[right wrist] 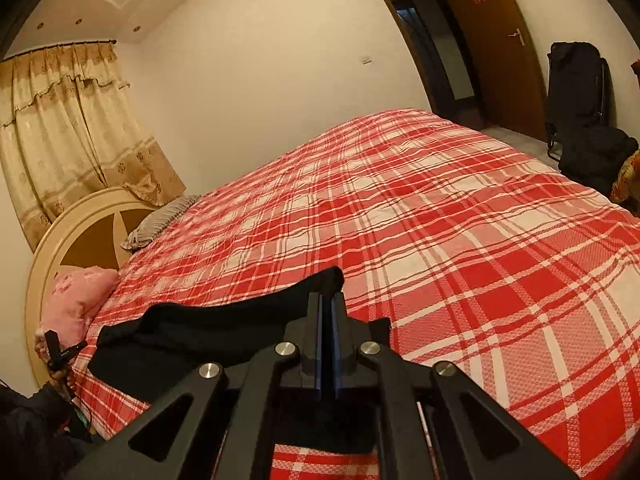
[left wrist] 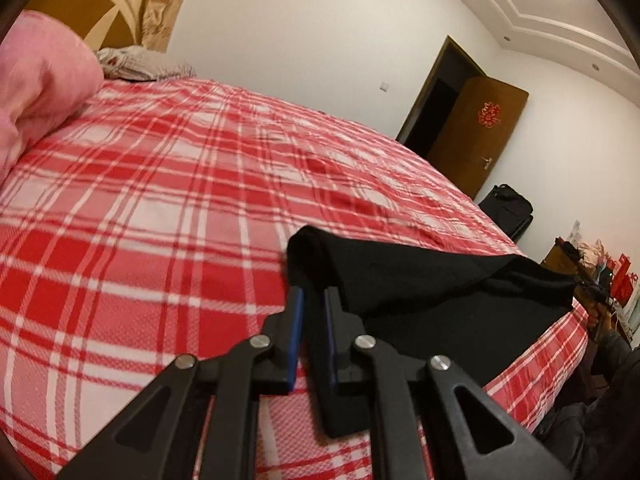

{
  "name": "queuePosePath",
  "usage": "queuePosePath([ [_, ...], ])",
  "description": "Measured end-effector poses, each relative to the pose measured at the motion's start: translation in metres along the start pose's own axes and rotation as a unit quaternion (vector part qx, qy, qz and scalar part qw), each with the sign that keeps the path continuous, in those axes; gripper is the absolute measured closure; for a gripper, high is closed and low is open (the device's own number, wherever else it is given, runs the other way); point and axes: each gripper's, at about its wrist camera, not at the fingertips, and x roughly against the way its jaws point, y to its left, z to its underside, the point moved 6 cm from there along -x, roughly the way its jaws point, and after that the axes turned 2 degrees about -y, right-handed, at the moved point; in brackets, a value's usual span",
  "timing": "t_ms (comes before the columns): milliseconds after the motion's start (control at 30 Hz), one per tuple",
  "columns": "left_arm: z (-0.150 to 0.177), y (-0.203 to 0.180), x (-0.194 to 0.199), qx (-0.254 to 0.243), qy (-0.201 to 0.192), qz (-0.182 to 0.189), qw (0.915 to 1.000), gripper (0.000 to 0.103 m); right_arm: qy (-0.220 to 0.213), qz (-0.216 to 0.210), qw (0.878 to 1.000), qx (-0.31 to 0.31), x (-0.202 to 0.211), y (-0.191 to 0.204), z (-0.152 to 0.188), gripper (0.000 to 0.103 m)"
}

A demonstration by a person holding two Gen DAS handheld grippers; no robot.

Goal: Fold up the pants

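Both tools pinch the black pants (left wrist: 432,292) at the bed's (left wrist: 160,200) near edge: left tool (left wrist: 312,300) and right tool (right wrist: 330,304) clamped on cloth. Soft, light, floppy fabric; grip corners.

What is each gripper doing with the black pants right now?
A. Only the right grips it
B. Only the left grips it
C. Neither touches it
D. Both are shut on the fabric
D: in the left wrist view the left gripper has black pants fabric pinched between its fingers, and the right gripper is likewise clamped on the cloth above the plaid bedspread.
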Motion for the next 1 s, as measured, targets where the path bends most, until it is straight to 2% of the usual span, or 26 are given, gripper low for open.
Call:
queuePosePath([
  [133,0.001,-0.013,-0.003,-0.016,0.005,-0.006,0.9998,0.090,0.024,0.022,0.999,0.016,-0.003,-0.001,0.007,0.099],
  [167,0.000,-0.020,-0.006,-0.030,0.011,-0.005,0.9995,0.084,0.033,0.031,0.999,0.027,-0.003,0.000,0.011,0.099],
  [200,-0.001,-0.027,-0.008,-0.050,0.014,-0.015,0.9986,0.071,0.039,0.033,0.998,0.026,-0.002,-0.001,0.015,0.099],
  [267,-0.002,-0.040,-0.012,-0.083,0.017,-0.033,0.9959,0.051,0.044,0.036,0.998,0.021,-0.001,-0.005,0.021,0.099],
  [300,-0.004,-0.048,-0.015,-0.101,0.015,-0.037,0.9940,0.047,0.044,0.038,0.998,0.016,0.000,-0.008,0.025,0.099],
  [400,-0.007,-0.067,-0.027,-0.163,0.028,-0.052,0.9849,0.047,0.044,0.044,0.998,0.003,-0.001,-0.014,0.029,0.099],
  [433,-0.006,-0.071,-0.031,-0.187,0.037,-0.063,0.9796,0.047,0.044,0.045,0.998,0.003,-0.001,-0.013,0.029,0.099],
  [500,-0.001,-0.078,-0.044,-0.242,0.059,-0.095,0.9637,0.047,0.046,0.045,0.998,0.004,-0.002,-0.013,0.029,0.099],
  [533,0.000,-0.078,-0.050,-0.253,0.068,-0.103,0.9594,0.047,0.047,0.045,0.998,0.004,-0.003,-0.013,0.028,0.099],
  [667,0.008,-0.067,-0.074,-0.257,0.110,-0.112,0.9538,0.047,0.049,0.045,0.998,0.003,-0.004,-0.013,0.028,0.099],
  [767,0.019,-0.066,-0.084,-0.276,0.133,-0.117,0.9447,0.047,0.052,0.045,0.998,0.002,-0.004,-0.013,0.029,0.099],
  [833,0.017,-0.068,-0.081,-0.270,0.133,-0.113,0.9469,0.054,0.052,0.045,0.998,0.001,-0.004,-0.014,0.030,0.099],
  [867,0.016,-0.069,-0.079,-0.270,0.133,-0.114,0.9468,0.070,0.051,0.046,0.998,0.001,-0.005,-0.014,0.030,0.099],
  [900,0.013,-0.068,-0.077,-0.273,0.131,-0.121,0.9453,0.092,0.050,0.046,0.998,0.000,-0.005,-0.014,0.030,0.099],
  [933,0.009,-0.068,-0.075,-0.272,0.129,-0.123,0.9454,0.093,0.049,0.046,0.998,0.000,-0.005,-0.014,0.029,0.099],
  [1000,-0.002,-0.068,-0.061,-0.265,0.109,-0.111,0.9516,0.094,0.043,0.042,0.998,0.004,-0.001,-0.012,0.027,0.099],
])
